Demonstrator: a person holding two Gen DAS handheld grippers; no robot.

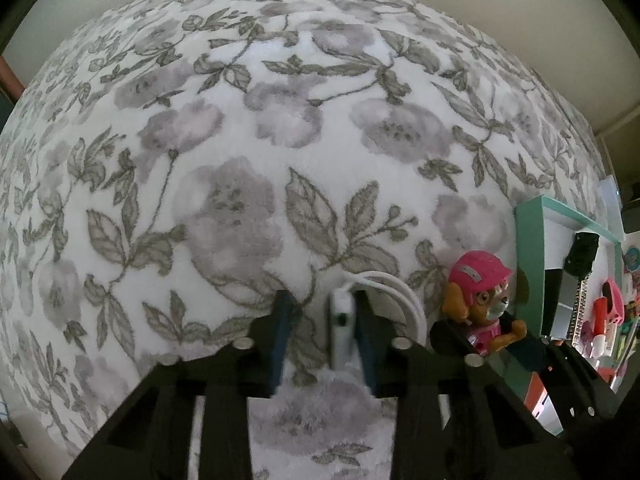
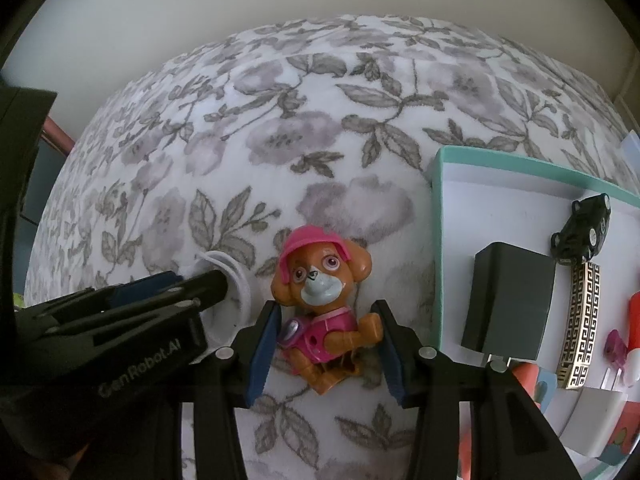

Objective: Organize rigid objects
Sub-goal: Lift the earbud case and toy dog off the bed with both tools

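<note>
A brown toy dog with a pink cap (image 2: 320, 304) lies on the floral blanket (image 2: 280, 140), between the open fingers of my right gripper (image 2: 326, 334), which do not press it. It also shows in the left wrist view (image 1: 480, 300). My left gripper (image 1: 322, 340) is open around a small white charger (image 1: 341, 332) with a coiled white cable (image 1: 394, 292); the charger rests against the right finger. The left gripper also shows in the right wrist view (image 2: 160, 292), just left of the dog.
A teal-rimmed white tray (image 2: 452, 184) stands to the right, holding a black toy car (image 2: 584, 228), a black power adapter (image 2: 508, 300), a patterned bracelet (image 2: 580, 324) and pink and red items (image 2: 624, 332). A pale wall is behind the bed.
</note>
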